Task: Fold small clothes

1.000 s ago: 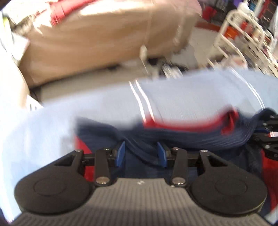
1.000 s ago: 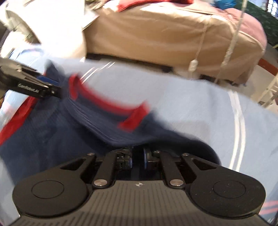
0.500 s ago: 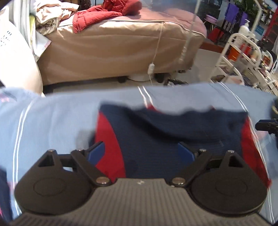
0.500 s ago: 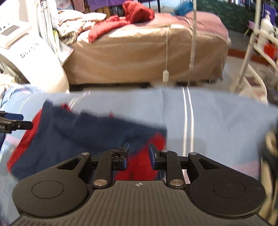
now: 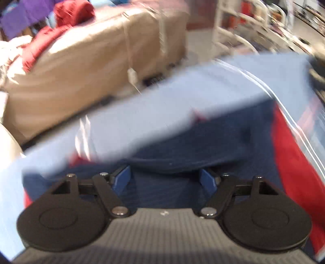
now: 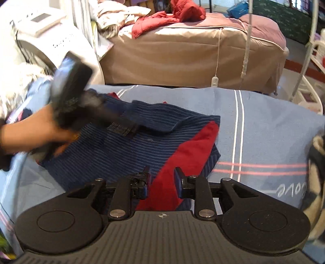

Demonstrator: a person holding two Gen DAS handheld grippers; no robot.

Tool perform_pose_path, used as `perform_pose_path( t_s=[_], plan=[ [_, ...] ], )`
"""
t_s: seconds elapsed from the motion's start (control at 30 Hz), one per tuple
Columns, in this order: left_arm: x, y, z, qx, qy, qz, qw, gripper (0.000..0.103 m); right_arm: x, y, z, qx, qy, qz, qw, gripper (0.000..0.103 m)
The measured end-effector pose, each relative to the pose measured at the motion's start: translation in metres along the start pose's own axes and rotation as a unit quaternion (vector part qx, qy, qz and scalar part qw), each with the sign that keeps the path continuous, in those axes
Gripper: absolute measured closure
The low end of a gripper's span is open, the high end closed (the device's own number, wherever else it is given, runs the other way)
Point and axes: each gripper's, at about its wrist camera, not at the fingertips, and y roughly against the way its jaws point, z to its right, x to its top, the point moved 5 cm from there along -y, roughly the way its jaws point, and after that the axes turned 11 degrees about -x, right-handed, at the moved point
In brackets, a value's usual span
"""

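A small navy striped garment with red panels (image 6: 142,142) lies folded on a light blue cloth-covered surface (image 6: 264,126). My right gripper (image 6: 161,179) is open just above the garment's near red panel, holding nothing. My left gripper (image 5: 165,178) is open low over the garment (image 5: 203,142), its blue pads on either side of a navy fold. In the right wrist view the left gripper shows as a blurred black body (image 6: 85,109) in a hand, over the garment's far left part.
A tan-covered bed (image 6: 193,46) with red clothes (image 6: 178,14) stands beyond the surface. A white appliance (image 6: 50,36) is at far left, a white rack (image 5: 243,26) at right. A dark and beige item (image 6: 316,162) lies at the right edge.
My right gripper let go of the garment and opened. My left gripper opened wide, then swung to the left part of the garment. The garment now lies folded flat.
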Motion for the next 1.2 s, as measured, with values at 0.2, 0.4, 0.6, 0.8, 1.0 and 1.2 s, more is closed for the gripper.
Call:
perform_pose_path(
  t_s=[0.2,0.4,0.6,0.8,1.0,1.2],
  plan=[
    [0.027,0.045,-0.030,0.012,0.107,0.065,0.9921,0.020,-0.012,0.007,0.033,-0.007,-0.005,-0.019,1.000,0.047],
    [-0.060,0.109,0.041,-0.099,0.187,0.086,0.9735,0.009,0.014,-0.007,0.081,-0.001,-0.006,-0.027,1.000,0.024],
    [-0.155,0.107,0.128,-0.138,0.281,0.015,0.9495,0.005,0.042,-0.038,0.089,0.029,-0.023,-0.047,0.998,0.016],
    [-0.190,0.081,0.152,-0.168,0.389,0.021,0.9054,0.005,0.041,-0.060,0.067,0.064,-0.012,-0.058,0.996,0.009],
    [-0.199,0.064,0.133,-0.202,0.516,0.069,0.8298,0.006,0.032,-0.066,0.066,0.078,-0.007,-0.068,0.995,0.008],
    [-0.191,0.060,0.141,-0.167,0.514,0.047,0.8403,0.006,0.029,-0.073,0.081,0.072,-0.023,-0.083,0.994,0.008]
  ],
)
